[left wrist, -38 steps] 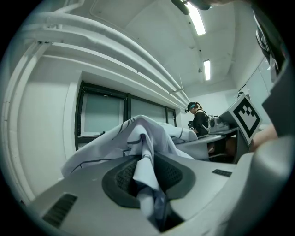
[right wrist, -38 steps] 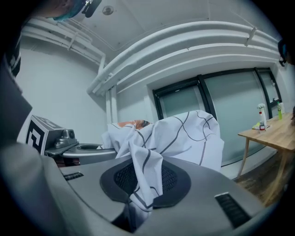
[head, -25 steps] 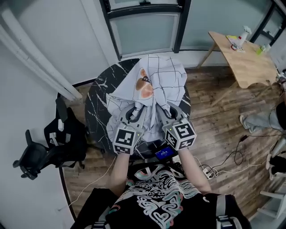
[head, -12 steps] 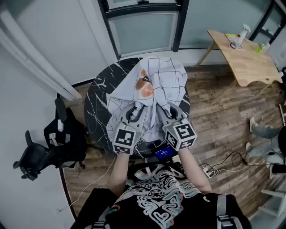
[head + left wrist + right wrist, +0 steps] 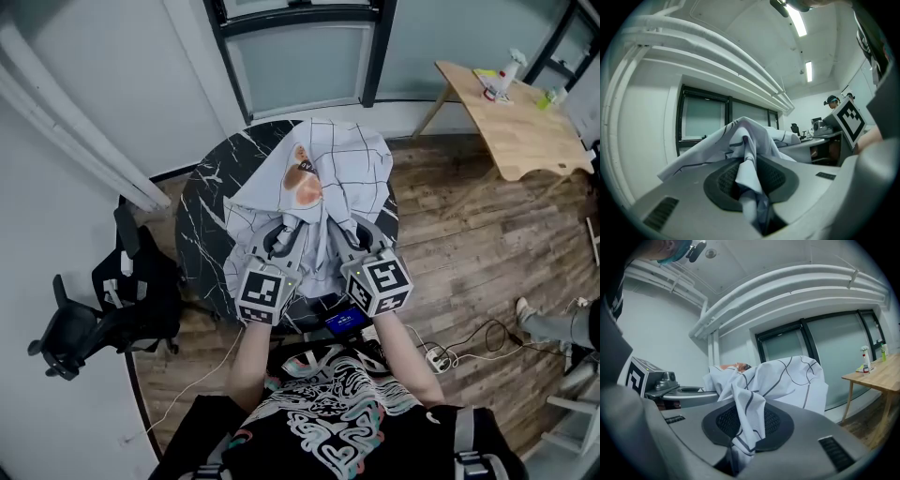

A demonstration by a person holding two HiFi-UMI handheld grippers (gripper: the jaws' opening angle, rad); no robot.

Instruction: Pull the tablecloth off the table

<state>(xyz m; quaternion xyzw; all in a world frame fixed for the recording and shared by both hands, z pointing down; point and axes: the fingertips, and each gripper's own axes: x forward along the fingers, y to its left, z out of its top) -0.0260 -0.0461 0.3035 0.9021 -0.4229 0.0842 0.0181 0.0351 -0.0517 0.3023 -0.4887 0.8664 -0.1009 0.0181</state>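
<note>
Two pinches hold the tablecloth (image 5: 342,159): my left tool (image 5: 279,240) and right tool (image 5: 360,238) each clamp its near edge; cloth lies ahead across the counter (image 5: 200,220), lengthwise away from me.

Head view: even, diffuse room light; shadows soft and faint. White tablecloth (image 5: 342,164) reads bright, grid lines crisp. Straight edges bow toward the frame borders.

Both gripper views: fisheye, black vignette at the corners, near foreground soft, background fairly sharp.

Left gripper view: ceiling strip lights (image 5: 798,21) blown out, glare spreading on the ceiling.

Right gripper view: cooler, bluish, slightly dimmer.
</note>
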